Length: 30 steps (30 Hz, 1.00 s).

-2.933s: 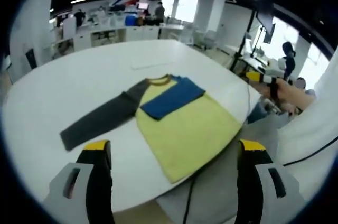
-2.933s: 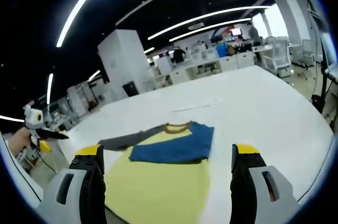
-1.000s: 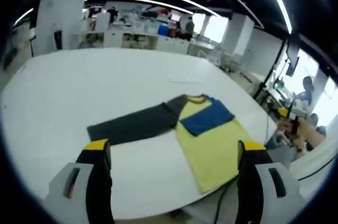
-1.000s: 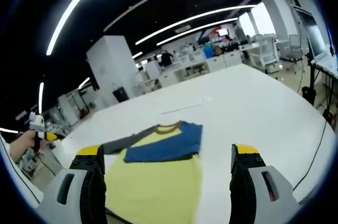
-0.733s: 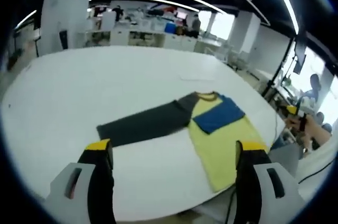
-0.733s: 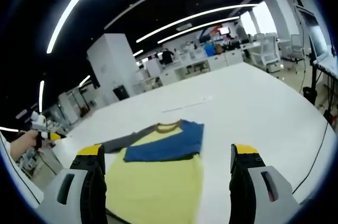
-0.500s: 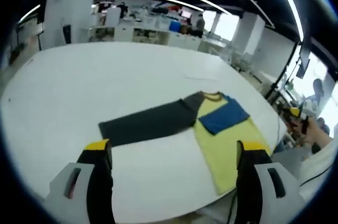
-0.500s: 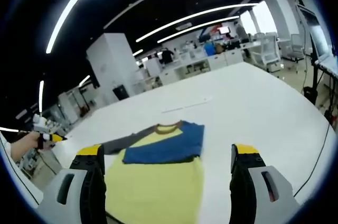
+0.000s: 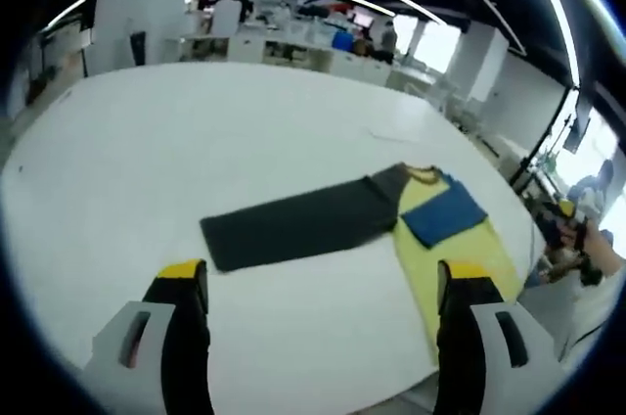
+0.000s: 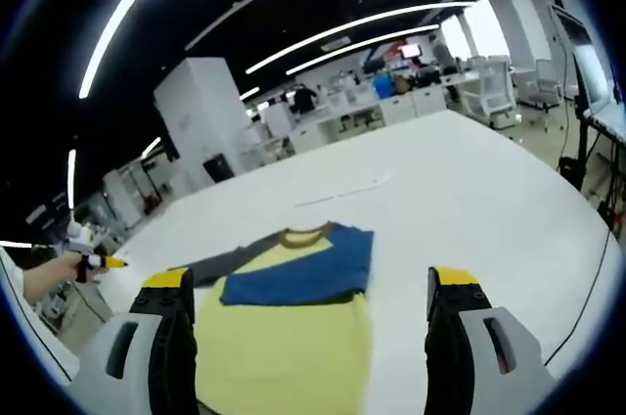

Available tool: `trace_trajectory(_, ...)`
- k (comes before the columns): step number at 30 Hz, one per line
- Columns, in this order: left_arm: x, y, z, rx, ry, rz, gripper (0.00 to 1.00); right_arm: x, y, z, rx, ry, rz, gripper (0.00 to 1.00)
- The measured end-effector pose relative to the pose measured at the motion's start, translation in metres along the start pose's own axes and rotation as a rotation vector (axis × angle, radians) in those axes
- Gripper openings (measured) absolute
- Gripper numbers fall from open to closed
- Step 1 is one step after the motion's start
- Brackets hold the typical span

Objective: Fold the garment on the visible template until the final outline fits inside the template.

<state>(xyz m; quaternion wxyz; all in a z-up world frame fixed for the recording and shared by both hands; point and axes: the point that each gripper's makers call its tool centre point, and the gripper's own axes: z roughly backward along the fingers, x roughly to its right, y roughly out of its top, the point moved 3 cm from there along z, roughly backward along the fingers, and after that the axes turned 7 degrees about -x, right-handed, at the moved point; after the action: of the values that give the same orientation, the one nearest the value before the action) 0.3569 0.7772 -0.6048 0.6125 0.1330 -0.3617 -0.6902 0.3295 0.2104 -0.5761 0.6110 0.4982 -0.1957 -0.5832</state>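
Yellow cloth forms the body of a long-sleeved shirt (image 9: 445, 258) lying flat on a large white table (image 9: 176, 141). In the left gripper view it sits at centre right of the frame, its dark grey sleeve (image 9: 298, 224) stretched out toward the left, while a blue sleeve (image 9: 445, 214) is folded across the chest just below the brown collar. The lower hem reaches close to the table's edge at lower right. The left gripper (image 9: 318, 322) rises from the bottom of that view with its yellow-tipped jaws spread wide, holding nothing, above bare tabletop beside the grey sleeve.

In the right gripper view the shirt (image 10: 284, 337) lies at lower centre, collar toward the top of the frame, the blue sleeve (image 10: 298, 278) across it and the grey sleeve (image 10: 210, 268) running off to the left. The right gripper (image 10: 308, 322) has its jaws wide apart and empty, framing the yellow body. A faint thin strip (image 10: 342, 190) lies on the table beyond the collar. At far left a hand (image 10: 49, 278) holds the other gripper. An open-plan office with desks and ceiling light strips fills the background.
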Motion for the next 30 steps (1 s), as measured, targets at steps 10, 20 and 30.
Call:
trace_trajectory(10,-0.013,0.001,-0.018,-0.005,-0.005,0.034,0.93,0.0,-0.006,-0.004,-0.015,-0.019,-0.013,0.98)
trace_trajectory(20,-0.03,0.004,-0.032,-0.001,0.003,0.035,0.92,0.002,-0.007,-0.01,-0.027,-0.033,-0.019,0.98)
trace_trajectory(30,-0.05,0.01,-0.045,0.041,0.031,0.056,0.9,0.004,-0.011,-0.018,-0.049,-0.048,-0.024,0.98)
